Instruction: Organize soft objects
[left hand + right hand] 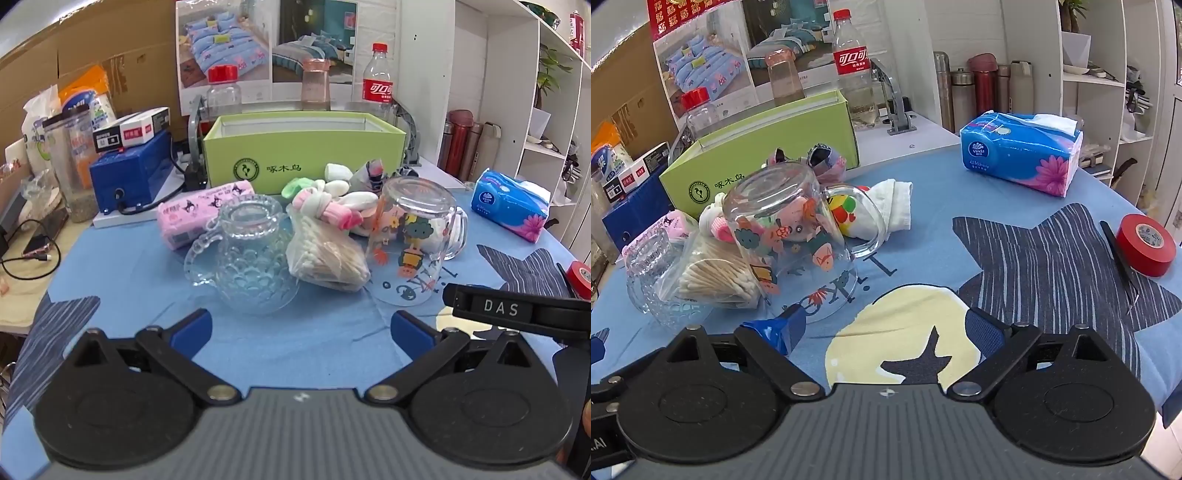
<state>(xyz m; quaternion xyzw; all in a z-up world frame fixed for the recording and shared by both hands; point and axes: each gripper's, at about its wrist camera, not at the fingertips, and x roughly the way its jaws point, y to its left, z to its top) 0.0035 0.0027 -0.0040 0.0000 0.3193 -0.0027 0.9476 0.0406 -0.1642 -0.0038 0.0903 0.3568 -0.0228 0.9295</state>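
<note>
A pile of rolled socks (332, 201) lies in front of the green box (303, 158), with a pink tissue pack (201, 210) to its left. A bag of cotton swabs (325, 258) leans between two upturned glass mugs, a beaded one (247, 254) and a printed one (413, 236). My left gripper (301, 332) hovers open over the blue cloth in front of them, holding nothing. In the right wrist view a white sock (890, 210) lies behind the printed mug (790, 229), near the green box (768, 158). My right gripper (886, 328) stands open and empty over the yellow moon print.
A blue tissue pack (1019, 153) sits at the back right and a red tape roll (1145, 243) with tweezers (1119, 258) at the right edge. Bottles (376, 85) stand behind the box; a blue case (129, 173) and clutter fill the left. Shelves (1100, 81) rise at right.
</note>
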